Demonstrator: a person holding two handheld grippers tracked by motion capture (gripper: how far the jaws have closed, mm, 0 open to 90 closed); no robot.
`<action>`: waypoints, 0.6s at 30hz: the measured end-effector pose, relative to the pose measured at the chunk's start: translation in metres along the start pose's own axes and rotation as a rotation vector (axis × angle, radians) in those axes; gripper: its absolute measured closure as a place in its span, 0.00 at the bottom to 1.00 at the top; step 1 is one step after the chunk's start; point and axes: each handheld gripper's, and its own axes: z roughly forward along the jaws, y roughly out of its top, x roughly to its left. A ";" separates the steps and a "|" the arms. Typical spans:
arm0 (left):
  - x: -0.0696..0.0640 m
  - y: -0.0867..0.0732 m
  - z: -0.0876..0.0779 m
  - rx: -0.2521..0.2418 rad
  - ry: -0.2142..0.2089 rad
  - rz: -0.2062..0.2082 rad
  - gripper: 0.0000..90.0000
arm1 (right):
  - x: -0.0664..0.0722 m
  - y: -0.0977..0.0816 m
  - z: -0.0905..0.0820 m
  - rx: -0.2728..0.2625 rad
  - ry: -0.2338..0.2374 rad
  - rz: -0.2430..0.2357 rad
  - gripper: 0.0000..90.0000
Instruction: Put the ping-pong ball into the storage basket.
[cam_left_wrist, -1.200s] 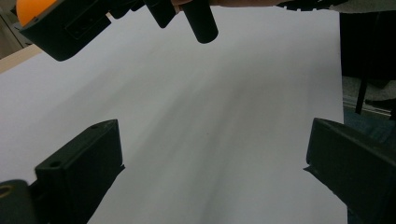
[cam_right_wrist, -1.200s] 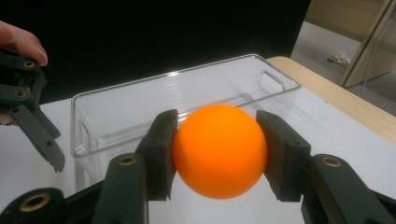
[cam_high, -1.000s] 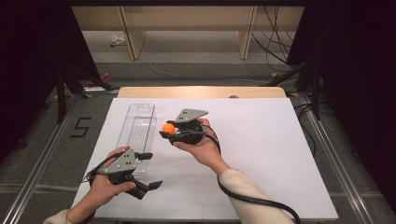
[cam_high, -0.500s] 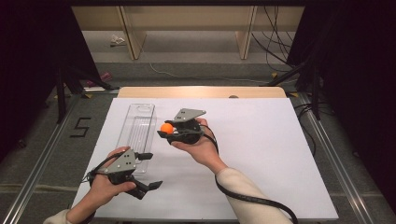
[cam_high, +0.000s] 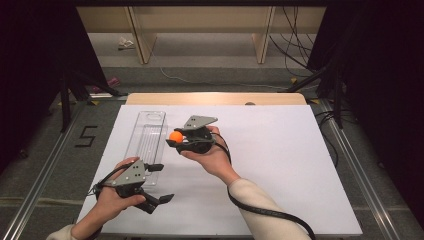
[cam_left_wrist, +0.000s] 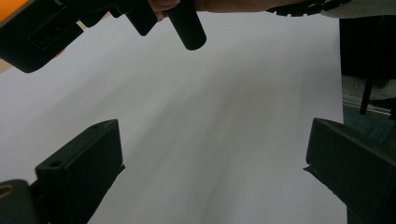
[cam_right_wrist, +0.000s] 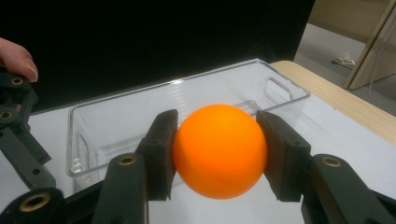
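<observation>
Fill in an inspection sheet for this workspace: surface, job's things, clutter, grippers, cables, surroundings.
Surface: white board on a table with a wooden edge at the far side.
Job's things: orange ball clamped in the right gripper; clear plastic tray lying on the board, nothing seen inside.
Clutter: nothing seen on the board.
Grippers: right gripper shut on the ball, held beside the tray; left gripper open, jaws wide apart over bare board near the tray's near end.
Cables: black cable trails from the right gripper along the forearm; loose cables on the floor beyond.
Surroundings: wooden furniture legs, a taped 5 on the floor, dark curtains at both sides.
</observation>
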 end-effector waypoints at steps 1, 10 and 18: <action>0.000 0.000 0.000 -0.001 0.000 -0.001 0.04 | 0.000 0.000 0.001 -0.001 0.002 0.000 0.57; 0.000 0.000 0.000 -0.004 0.000 -0.001 0.04 | 0.002 0.002 0.008 -0.002 0.012 0.002 0.57; 0.000 0.000 0.000 -0.002 -0.002 0.001 0.04 | 0.002 0.003 0.011 -0.002 0.010 0.002 0.57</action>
